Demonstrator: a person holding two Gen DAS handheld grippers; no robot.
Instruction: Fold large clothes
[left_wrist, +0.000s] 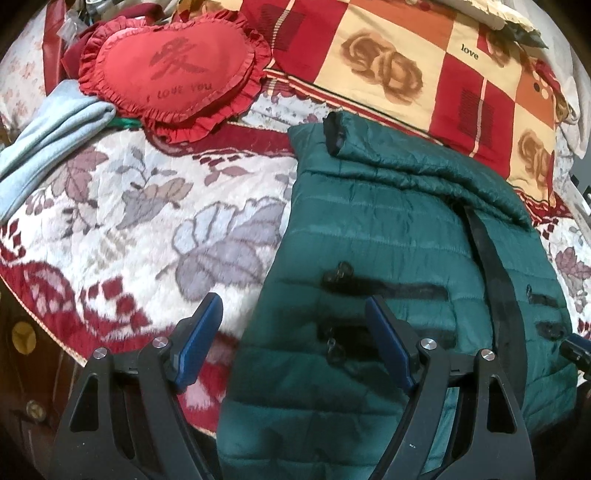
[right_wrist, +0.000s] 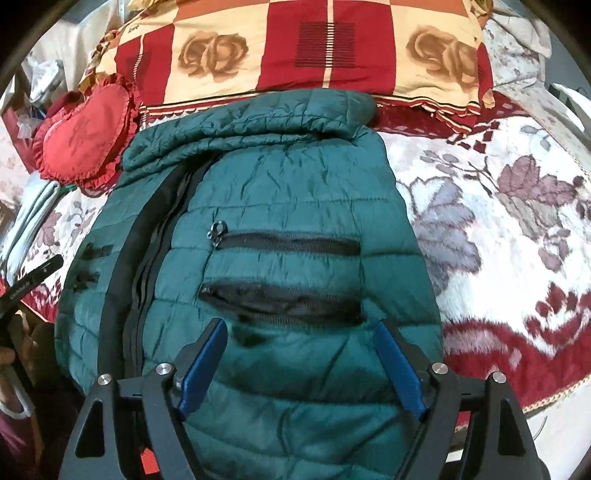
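A dark green quilted puffer jacket (left_wrist: 388, 229) lies flat on the bed, front up, with black zip pockets and a black front zipper; a sleeve is folded across its top. It also shows in the right wrist view (right_wrist: 280, 206). My left gripper (left_wrist: 293, 306) is open and empty, hovering over the jacket's left edge near the hem. My right gripper (right_wrist: 299, 332) is open and empty, above the jacket's right half just below the lower pocket zipper (right_wrist: 280, 295). The left gripper's body (right_wrist: 29, 284) shows at the left edge of the right wrist view.
The bed has a white and red floral blanket (left_wrist: 129, 221). A red heart-shaped pillow (left_wrist: 170, 74) and a folded light blue cloth (left_wrist: 48, 140) lie at the far left. A red and cream checked quilt (right_wrist: 295, 48) lies behind the jacket.
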